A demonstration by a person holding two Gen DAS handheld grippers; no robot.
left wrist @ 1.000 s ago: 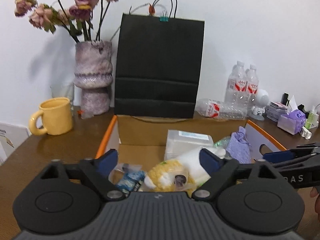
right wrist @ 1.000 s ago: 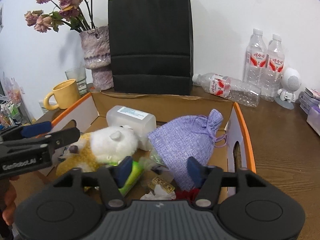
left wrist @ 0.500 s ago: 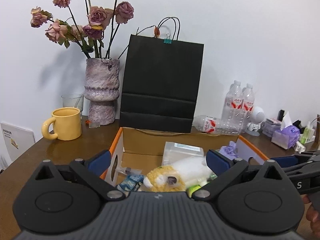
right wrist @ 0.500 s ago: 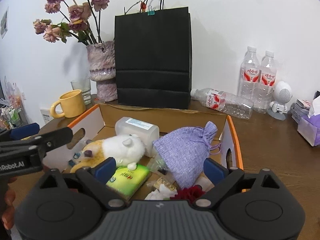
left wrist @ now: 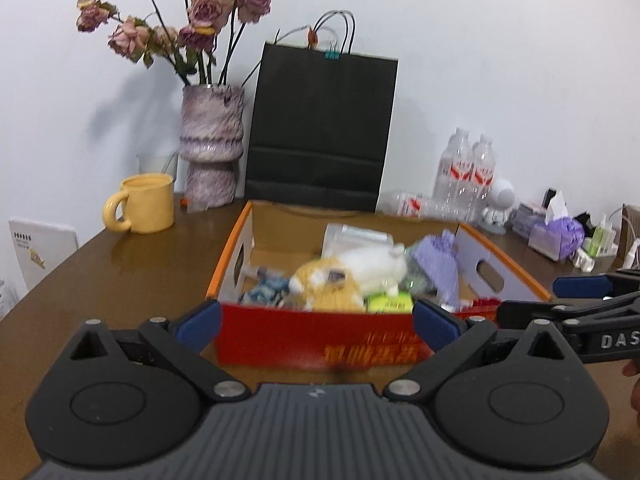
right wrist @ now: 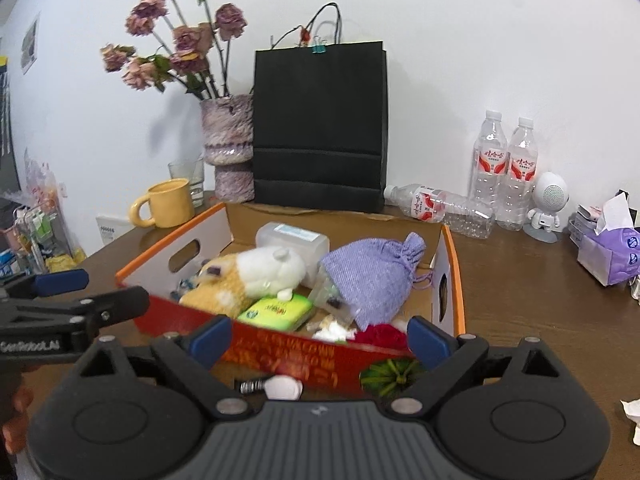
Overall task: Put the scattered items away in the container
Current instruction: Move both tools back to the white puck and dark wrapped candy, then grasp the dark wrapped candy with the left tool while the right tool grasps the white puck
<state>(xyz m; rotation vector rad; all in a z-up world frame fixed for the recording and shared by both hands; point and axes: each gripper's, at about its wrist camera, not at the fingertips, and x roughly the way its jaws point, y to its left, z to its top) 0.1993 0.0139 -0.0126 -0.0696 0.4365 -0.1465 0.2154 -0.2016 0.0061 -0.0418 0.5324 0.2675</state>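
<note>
Left claw (left wrist: 316, 322): spread wide, holding nothing, positioned just short of the red front wall of the cardboard box (left wrist: 320, 340). Right claw (right wrist: 318, 338): likewise spread wide and empty, at the same front wall. Box (right wrist: 452, 256) seated on the brown bench (left wrist: 132, 272), orange-rimmed, with cut-out handles in the side walls.

Inside the box: yellow-and-white plush toy (right wrist: 256, 274), lilac drawstring pouch (right wrist: 372, 276), clear plastic tub (right wrist: 292, 240), green packet (right wrist: 276, 312), red fluffy item (right wrist: 380, 336).

Outside the box, on the bench against its front wall: small light bulb (right wrist: 276, 387) and green striped ball (right wrist: 390, 376), both near the right claw.

Behind the box: black paper bag (right wrist: 320, 128), vase of dried roses (right wrist: 228, 148), yellow mug (right wrist: 168, 204), water bottles (right wrist: 504, 168).
</note>
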